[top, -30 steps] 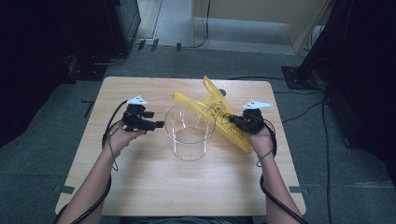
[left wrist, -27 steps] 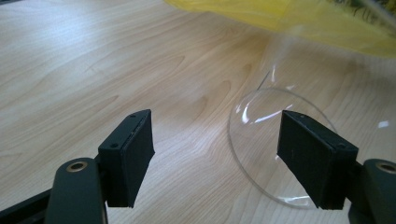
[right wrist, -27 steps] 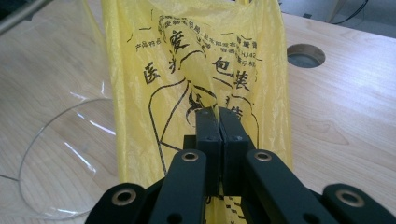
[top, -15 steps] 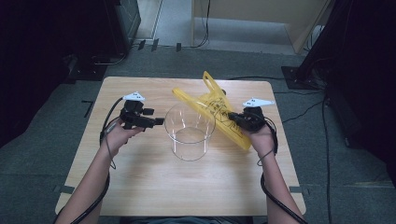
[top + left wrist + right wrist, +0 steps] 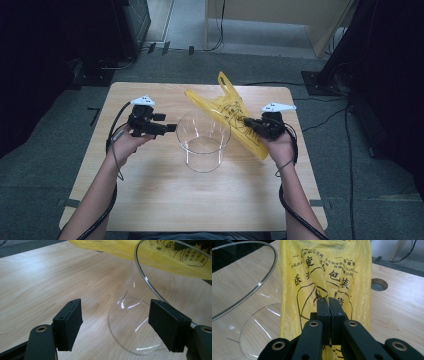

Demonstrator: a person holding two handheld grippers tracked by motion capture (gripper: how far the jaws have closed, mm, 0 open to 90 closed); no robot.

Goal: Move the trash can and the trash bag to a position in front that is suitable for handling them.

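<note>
Right gripper (image 5: 248, 123) | you're pinching bag (image 5: 227, 112) at beaker's (image 5: 202, 141) 3 o'clock, ready to line | left gripper (image 5: 172, 128) gaping at 9, bracing.

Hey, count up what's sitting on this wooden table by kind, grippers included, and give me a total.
Clear round glass container: 1
Yellow plastic bag with black print: 1
Black two-jaw grippers: 2, the left gripper open beside the glass, the right gripper shut on the bag
Total: 4
</note>
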